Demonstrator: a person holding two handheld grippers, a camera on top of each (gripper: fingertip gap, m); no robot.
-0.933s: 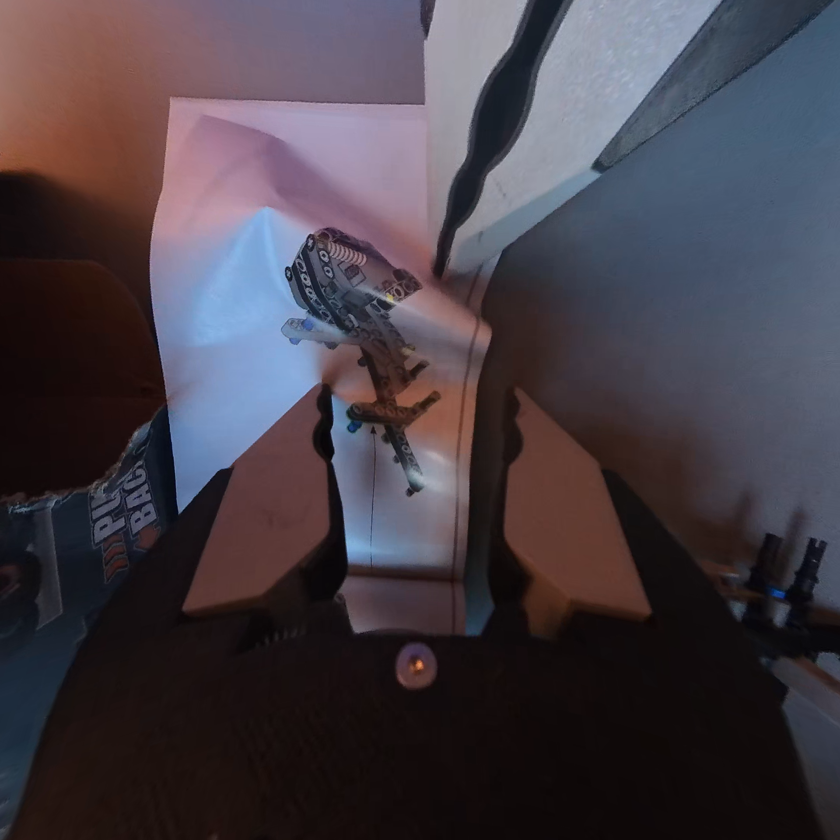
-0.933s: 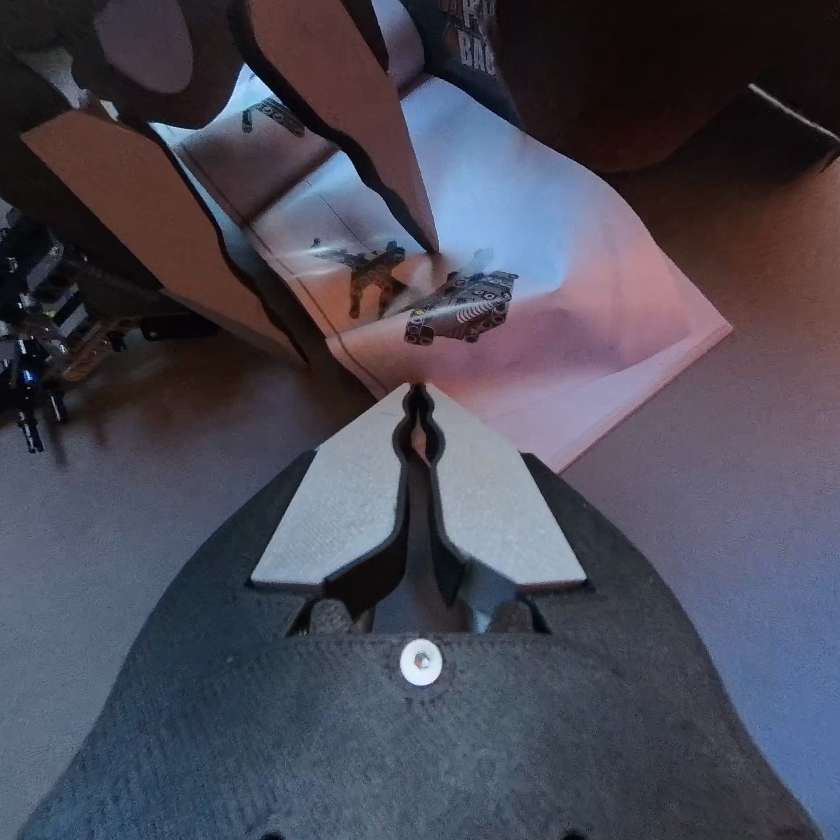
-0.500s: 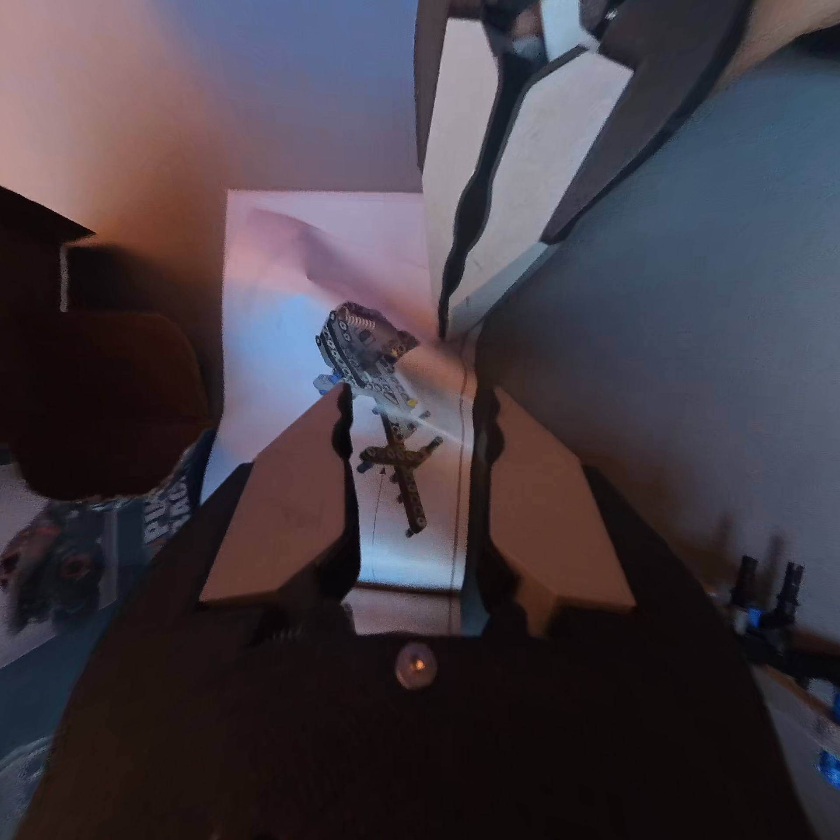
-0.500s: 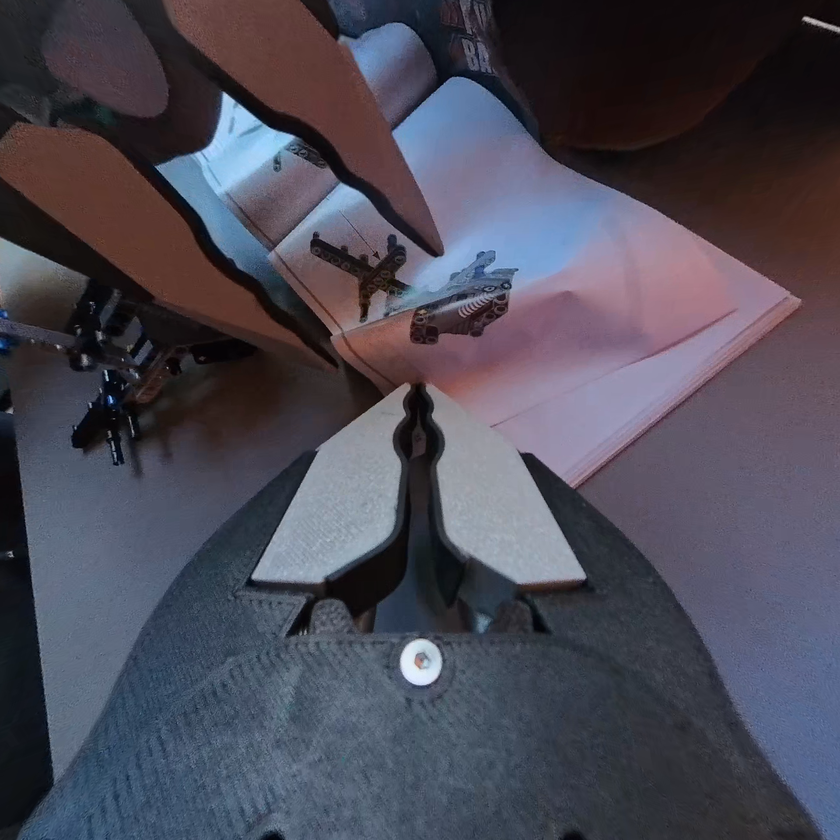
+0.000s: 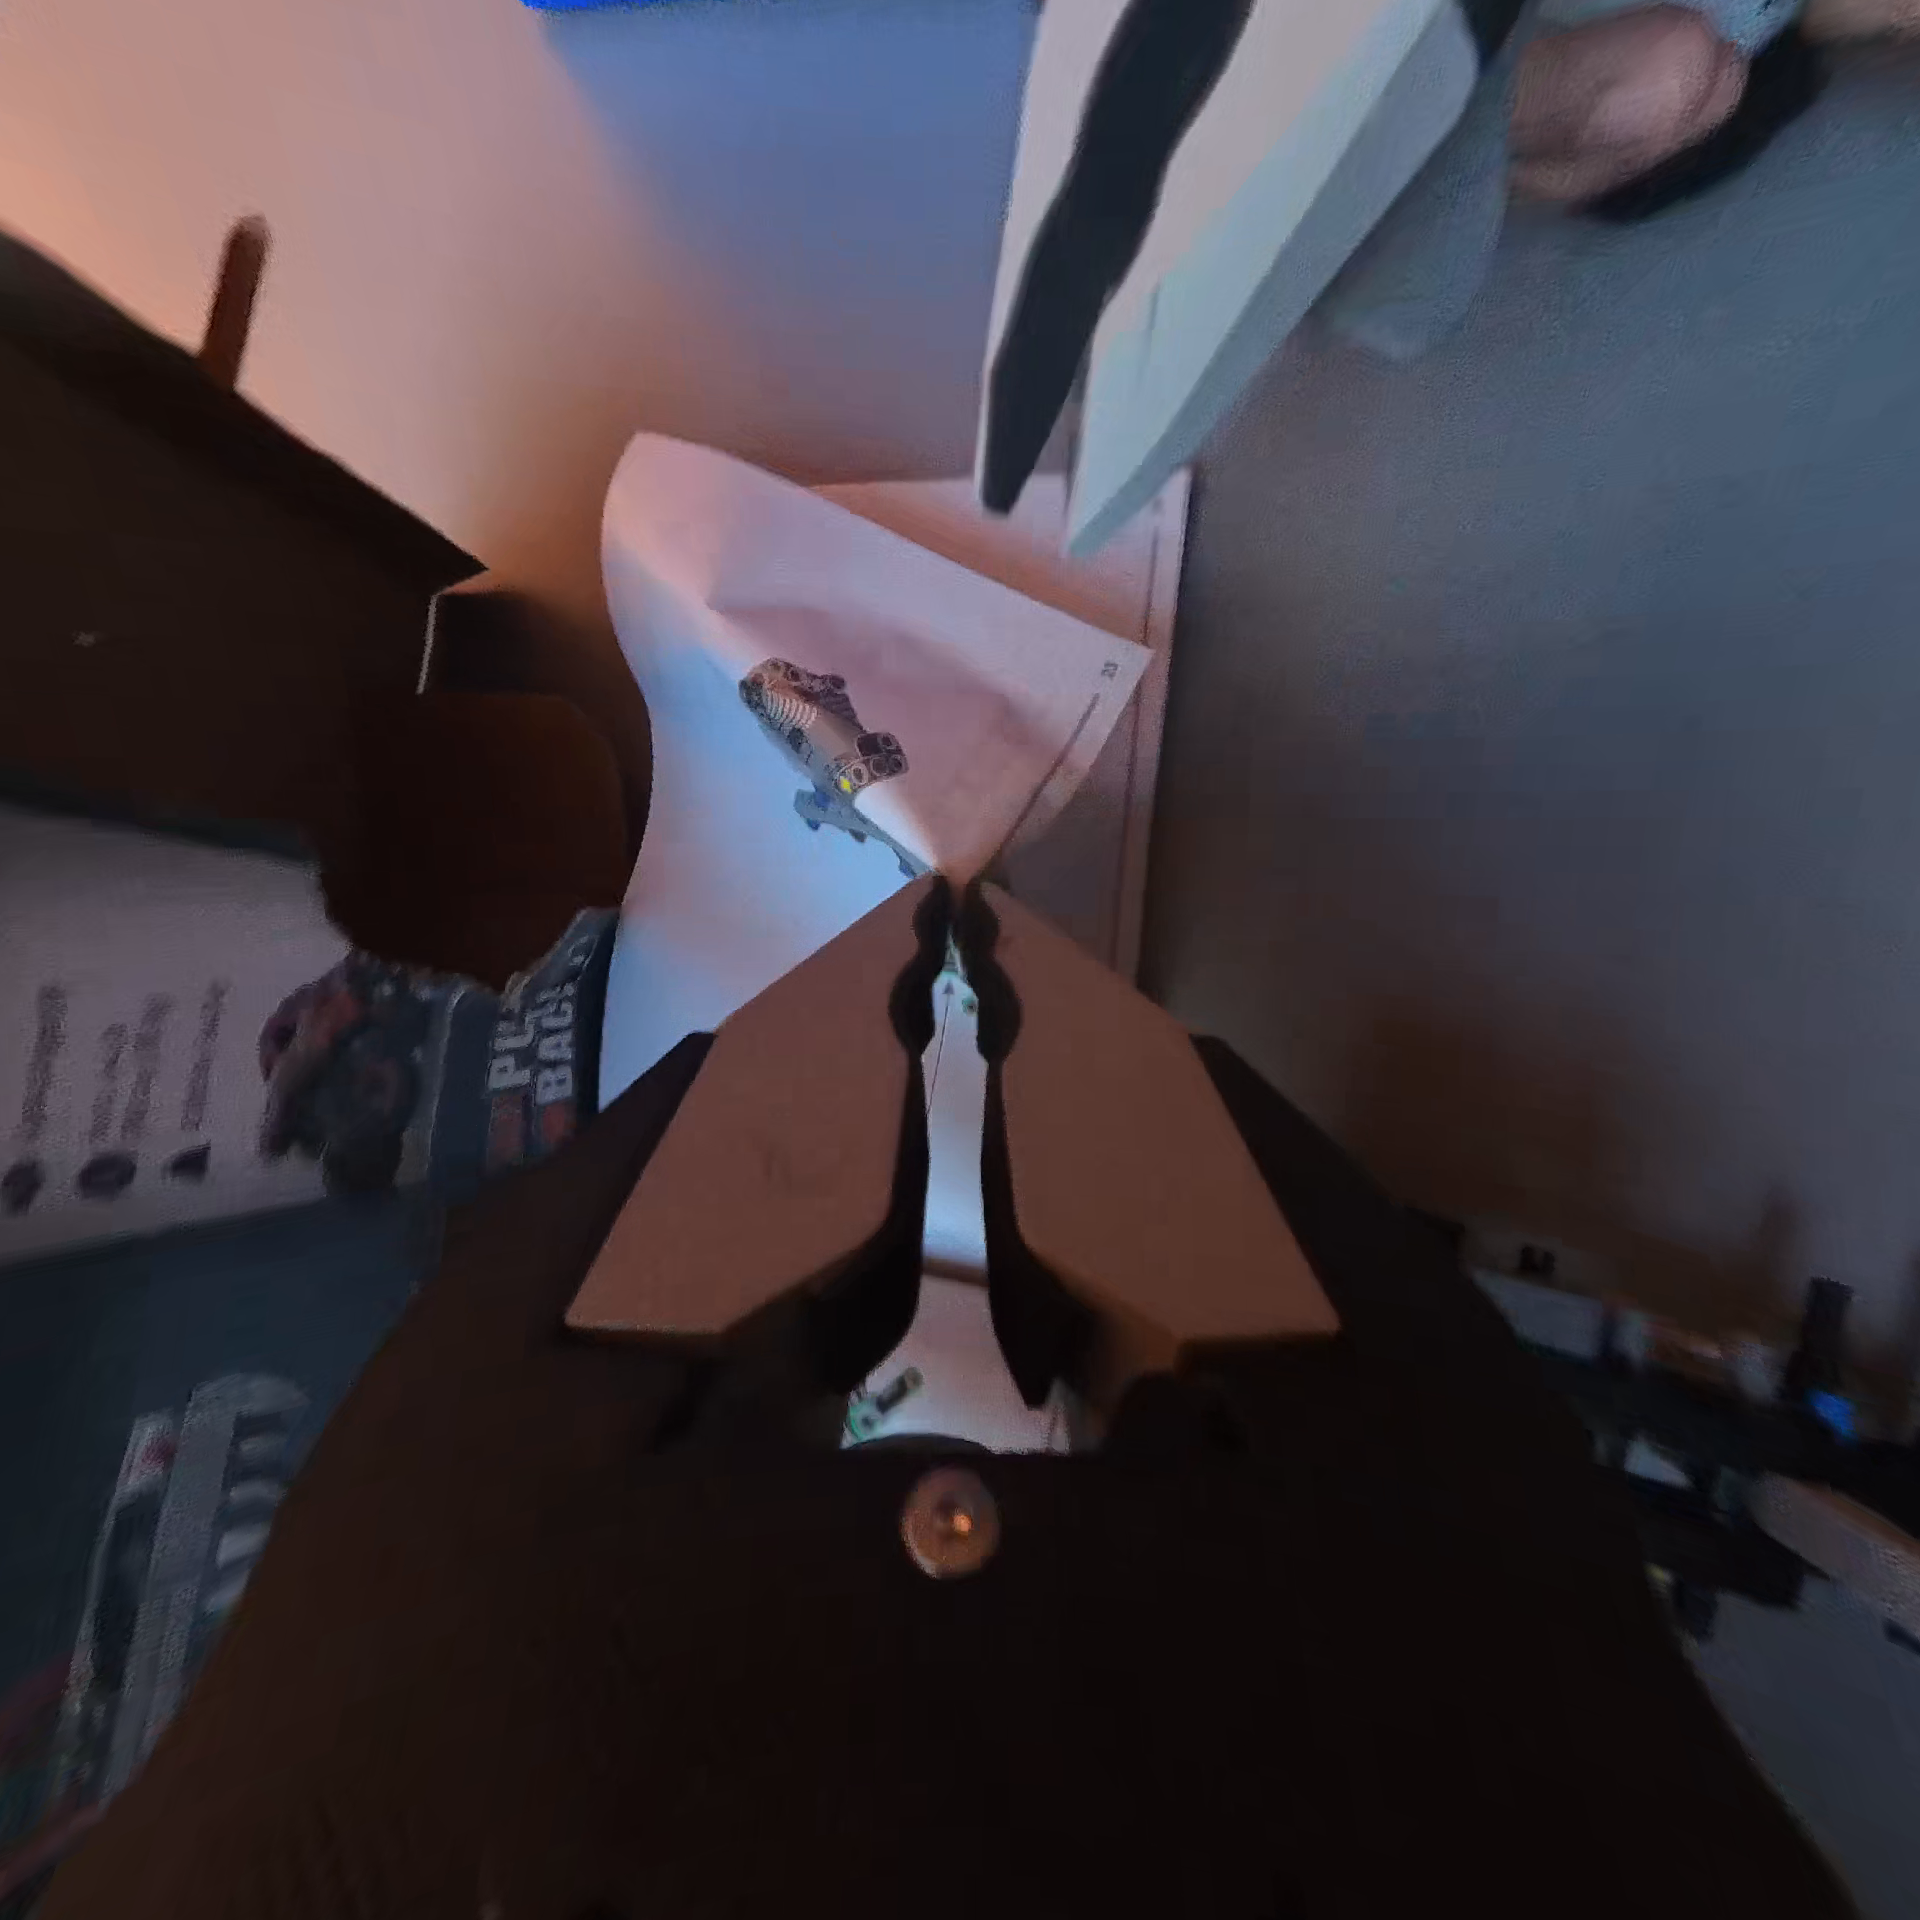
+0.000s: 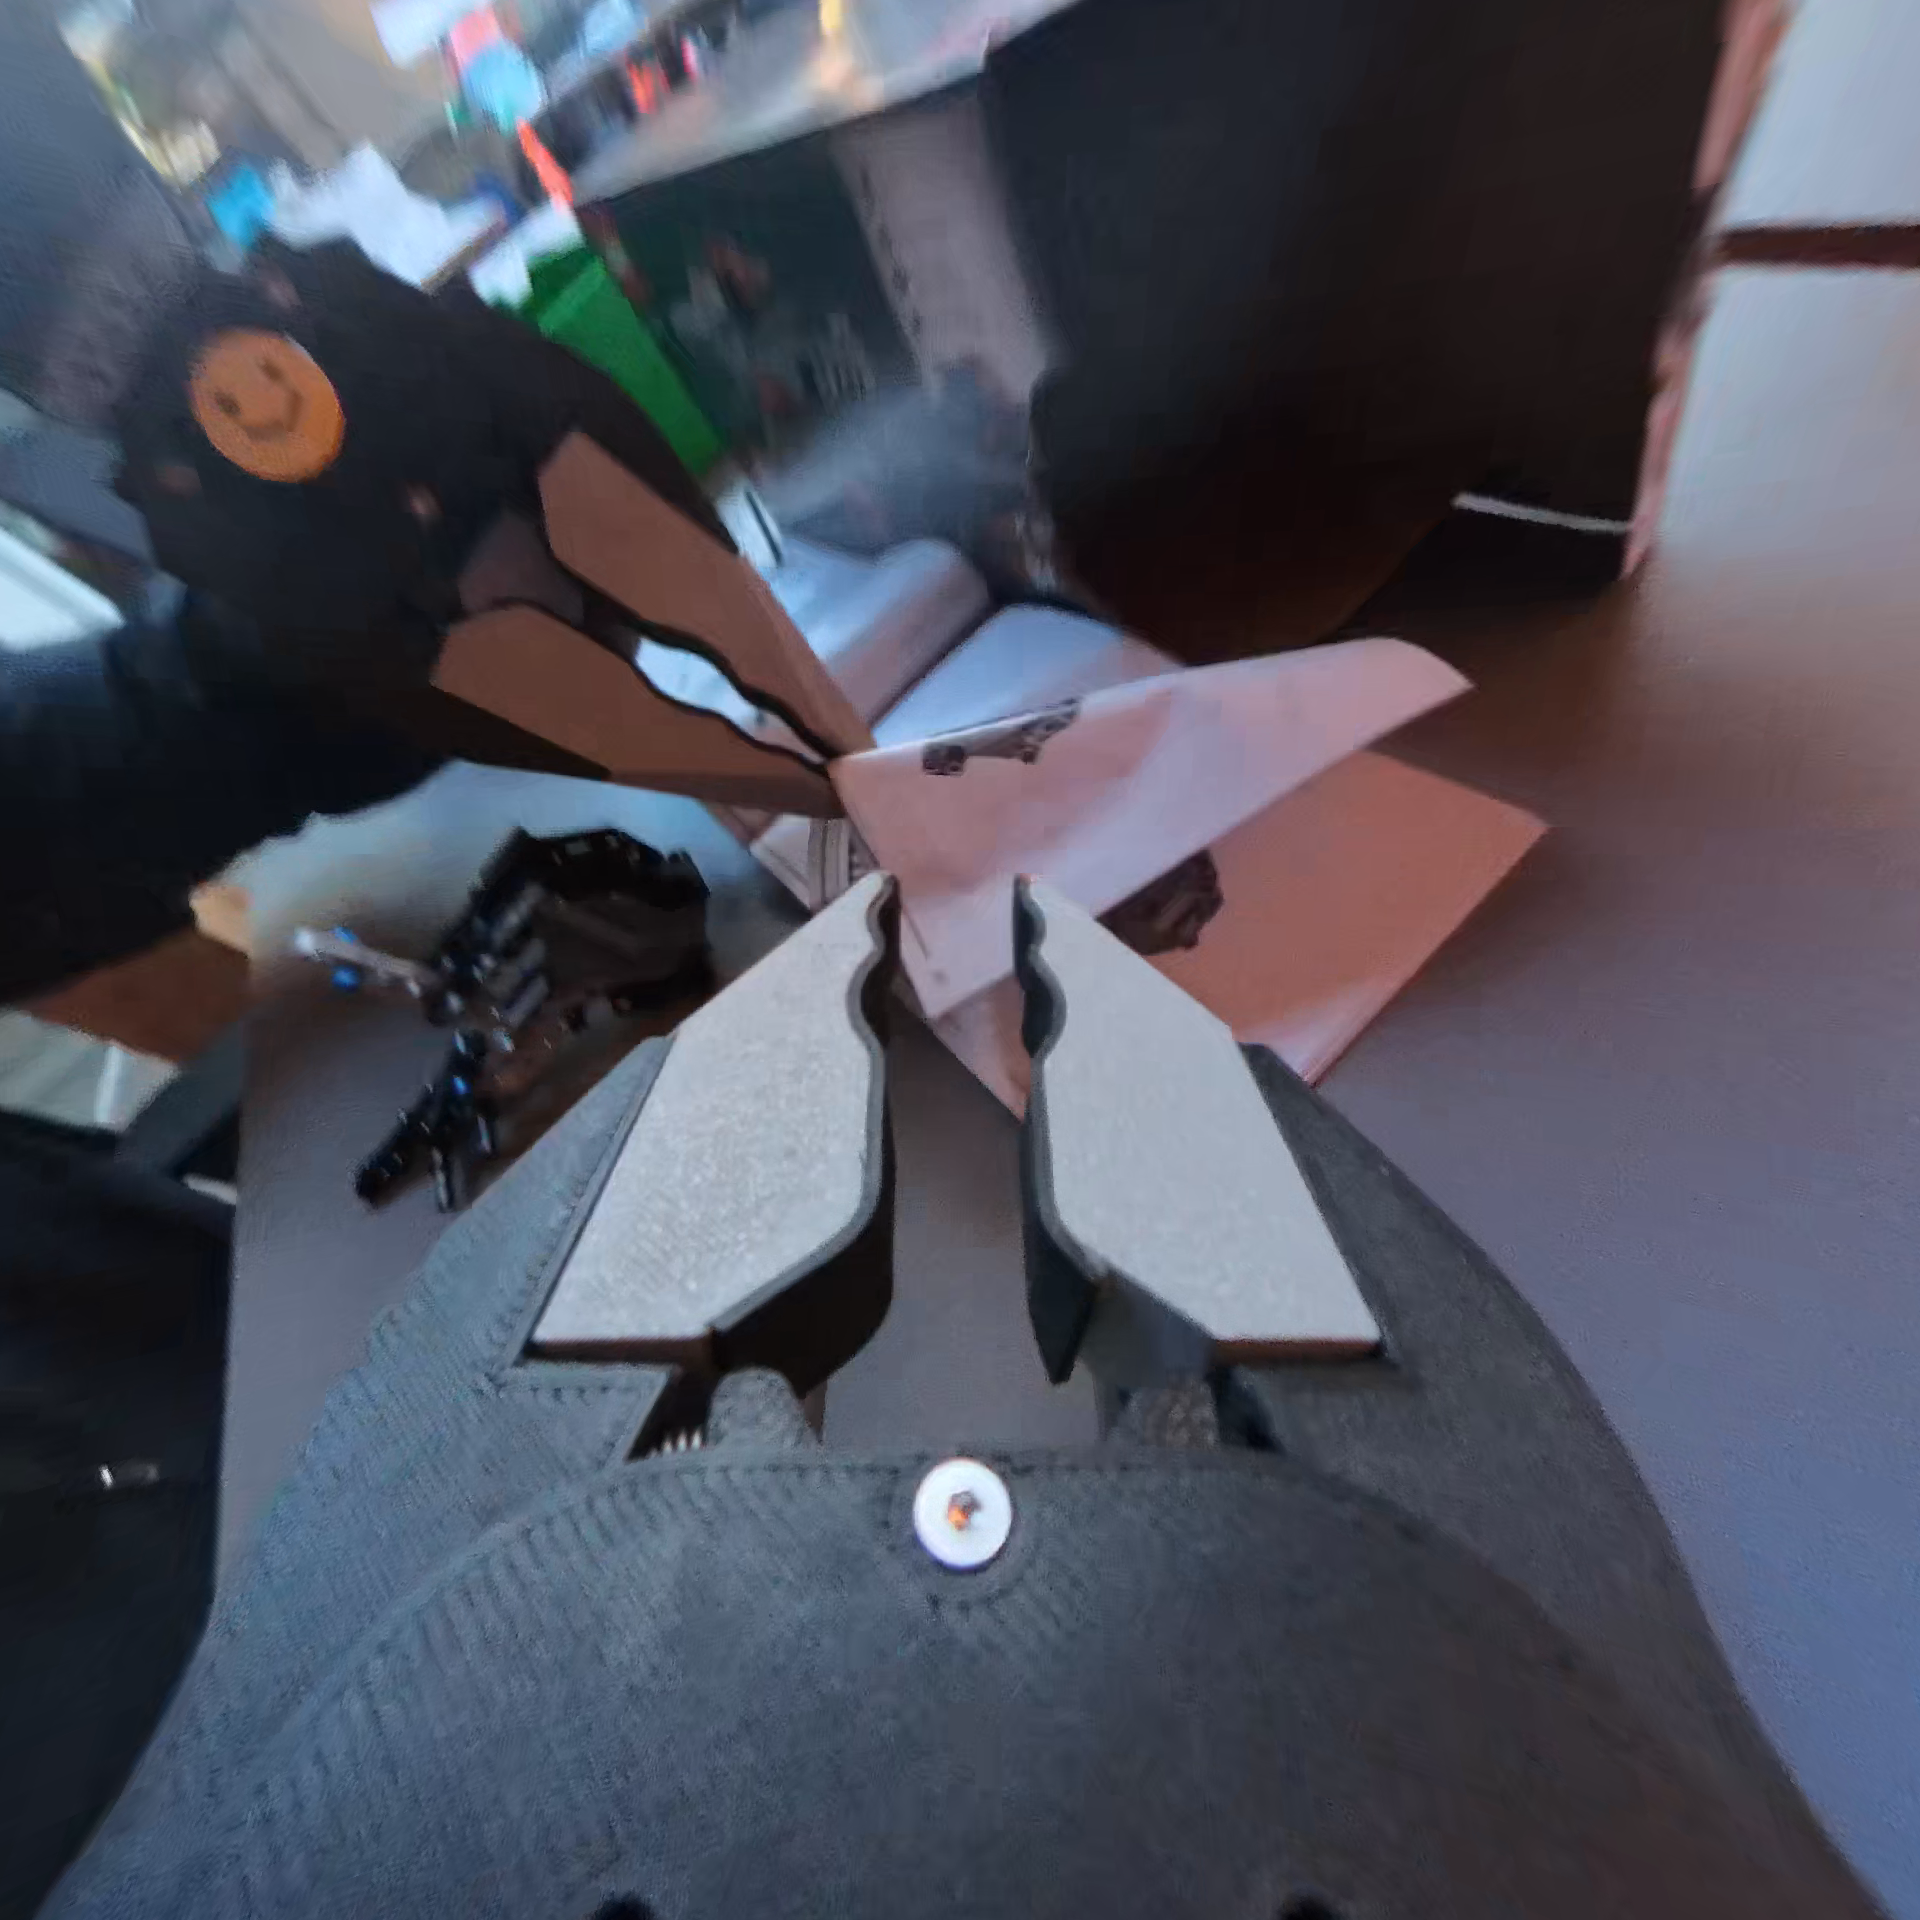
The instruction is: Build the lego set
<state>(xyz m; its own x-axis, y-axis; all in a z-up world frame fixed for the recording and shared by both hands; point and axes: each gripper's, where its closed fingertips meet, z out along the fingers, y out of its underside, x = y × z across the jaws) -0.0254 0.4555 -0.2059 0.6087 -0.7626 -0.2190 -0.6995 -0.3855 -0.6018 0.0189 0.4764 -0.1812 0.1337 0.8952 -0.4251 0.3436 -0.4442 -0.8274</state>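
Note:
The instruction booklet [image 6: 1382, 883] lies open on the dark table. My left gripper [image 5: 951, 891] is shut on the edge of one page [image 5: 790, 582] and holds it lifted and curled above the booklet. It also shows in the right wrist view [image 6: 831, 769], pinching the same page [image 6: 1143, 758]. My right gripper [image 6: 956, 899] is open and empty, low over the table just in front of the booklet's near corner. It also shows at the top of the left wrist view [image 5: 1049, 468]. A partly built black lego model [image 6: 540, 966] lies on the table to the left.
A dark cardboard box [image 6: 1299, 312] stands behind the booklet. The printed lego box [image 5: 343, 1081] lies at the left of the left wrist view. A person's sleeve [image 6: 104, 769] holds the left gripper. Blurred shelves and a green bin [image 6: 603, 322] are in the background.
My left gripper has shut on a page and lifted it off the booklet. My right gripper has opened and pulled back from the booklet. Both views have swung.

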